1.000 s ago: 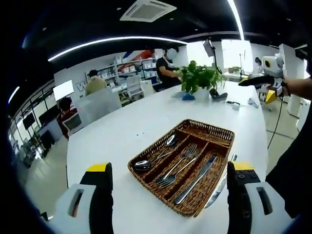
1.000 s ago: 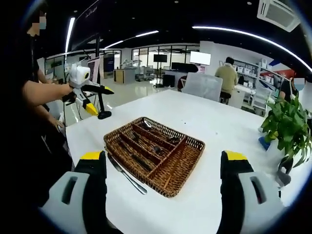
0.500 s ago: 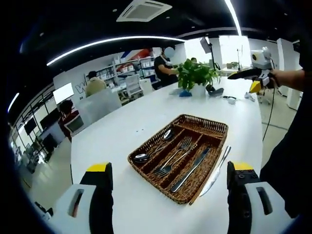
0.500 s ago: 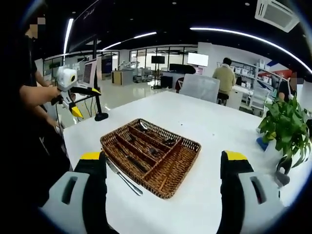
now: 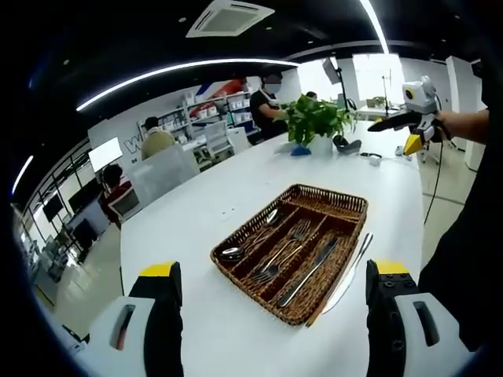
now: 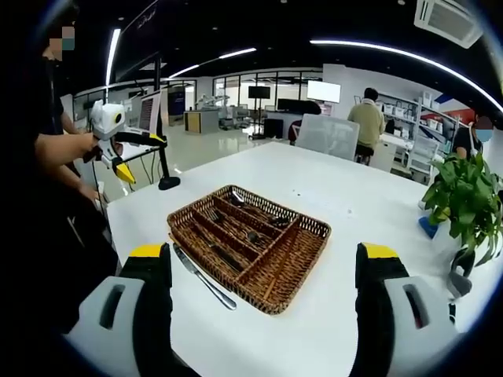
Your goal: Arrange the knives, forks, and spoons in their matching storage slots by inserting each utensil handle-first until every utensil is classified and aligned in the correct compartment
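Nothing shifted, woven wicker tray (image 5: pixel 346 206) (image 6: pixel 310 228), steel knife (image 5: pixel 351 267) (image 6: pixel 203 276) beside it, both hand-held grippers (image 5: pixel 271 310) (image 6: pixel 263 294) wide.

tray (image 5: pixel 343 206): brown woven wicker, darker brown dividers
spoons (image 5: pixel 250 243): shiny silver
forks (image 5: pixel 284 253): silver
knife in tray (image 5: pixel 308 272): dull silver-grey
loose knife (image 5: pixel 351 262): bright silver, beside the tray
table (image 5: pixel 212 196): plain white
left gripper (image 5: pixel 270 318): 2 black jaws, yellow tips, pale grey housings
right gripper (image 6: pixel 266 310): 2 black jaws, yellow tips, pale grey housings
plant (image 5: pixel 316 119): green leaves, white pot
cloth (image 5: pixel 299 151): blue, by the pot
chair (image 5: pixel 163 170): pale grey
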`<action>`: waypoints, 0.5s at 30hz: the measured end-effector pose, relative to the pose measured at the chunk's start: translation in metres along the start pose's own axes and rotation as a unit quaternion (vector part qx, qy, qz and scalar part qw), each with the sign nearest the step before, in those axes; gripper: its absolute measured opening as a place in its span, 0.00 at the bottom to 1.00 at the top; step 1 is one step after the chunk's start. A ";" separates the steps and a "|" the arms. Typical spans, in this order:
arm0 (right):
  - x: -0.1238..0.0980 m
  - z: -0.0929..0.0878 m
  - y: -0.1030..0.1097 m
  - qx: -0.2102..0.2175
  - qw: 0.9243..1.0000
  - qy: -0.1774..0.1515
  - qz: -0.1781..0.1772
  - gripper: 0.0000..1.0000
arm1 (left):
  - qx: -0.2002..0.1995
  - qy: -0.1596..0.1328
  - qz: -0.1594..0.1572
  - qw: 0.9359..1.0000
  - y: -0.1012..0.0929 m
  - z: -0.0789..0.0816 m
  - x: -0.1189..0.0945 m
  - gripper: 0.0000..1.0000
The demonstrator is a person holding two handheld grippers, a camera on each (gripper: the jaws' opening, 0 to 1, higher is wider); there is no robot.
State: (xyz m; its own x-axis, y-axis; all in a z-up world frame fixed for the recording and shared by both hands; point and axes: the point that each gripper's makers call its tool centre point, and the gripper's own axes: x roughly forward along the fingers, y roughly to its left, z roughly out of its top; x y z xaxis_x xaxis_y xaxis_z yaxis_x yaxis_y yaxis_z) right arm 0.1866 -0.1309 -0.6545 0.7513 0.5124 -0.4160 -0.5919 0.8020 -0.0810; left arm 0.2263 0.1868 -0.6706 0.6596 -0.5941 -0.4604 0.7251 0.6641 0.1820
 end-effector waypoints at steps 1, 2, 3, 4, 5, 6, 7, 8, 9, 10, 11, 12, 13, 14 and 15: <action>0.000 0.000 0.000 0.000 1.000 0.000 0.000 1.00 | 0.000 -0.001 0.001 1.000 0.000 0.000 0.000 0.99; 0.000 0.000 0.000 0.000 1.000 0.000 0.000 1.00 | 0.001 -0.001 0.002 1.000 0.001 0.001 -0.001 0.99; 0.000 0.000 0.000 0.000 1.000 0.000 -0.001 1.00 | 0.003 0.000 0.000 1.000 0.000 0.001 -0.001 0.99; 0.000 0.000 0.000 0.000 1.000 0.000 -0.001 1.00 | 0.005 0.000 -0.002 1.000 -0.001 0.002 -0.002 0.99; 0.000 -0.001 0.000 0.000 1.000 0.001 -0.001 1.00 | 0.007 0.001 -0.003 1.000 -0.002 0.002 -0.002 0.98; 0.000 -0.001 0.000 -0.001 1.000 0.001 -0.002 1.00 | 0.017 0.006 -0.006 1.000 -0.004 0.002 -0.002 0.98; 0.000 -0.001 0.000 0.000 1.000 0.001 -0.002 1.00 | 0.028 0.013 -0.013 0.999 -0.007 0.001 -0.002 0.98; 0.000 -0.001 0.000 0.002 1.000 0.000 -0.002 1.00 | 0.047 0.025 -0.026 0.998 -0.013 0.000 -0.001 0.99; 0.000 -0.001 0.000 0.002 1.000 0.000 -0.002 1.00 | 0.064 0.033 -0.031 0.997 -0.019 0.001 0.000 0.98; 0.001 -0.001 0.001 0.002 1.000 0.000 -0.001 1.00 | 0.070 0.038 -0.034 0.996 -0.021 0.000 0.001 0.98; 0.001 -0.001 0.002 0.002 1.000 0.000 -0.001 1.00 | 0.071 0.041 -0.039 0.996 -0.026 0.001 0.003 0.97; 0.002 -0.001 0.002 0.001 1.000 0.000 0.000 1.00 | 0.072 0.040 -0.040 0.996 -0.027 0.002 0.004 0.97; 0.002 -0.001 0.003 0.001 1.000 -0.001 0.000 1.00 | 0.073 0.041 -0.042 0.996 -0.028 0.003 0.006 0.97; 0.001 -0.001 0.003 0.001 1.000 0.000 0.000 1.00 | 0.073 0.042 -0.042 0.996 -0.028 0.003 0.006 0.96; 0.001 -0.002 0.003 0.000 1.000 0.000 0.001 1.00 | 0.073 0.044 -0.044 0.995 -0.029 0.003 0.007 0.96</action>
State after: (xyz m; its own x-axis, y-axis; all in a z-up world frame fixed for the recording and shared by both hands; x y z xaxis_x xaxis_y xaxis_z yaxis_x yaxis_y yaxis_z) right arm 0.1850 -0.1285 -0.6570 0.7504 0.5137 -0.4160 -0.5930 0.8012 -0.0802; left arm 0.2105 0.1620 -0.6770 0.5770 -0.6008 -0.5532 0.8046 0.5344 0.2589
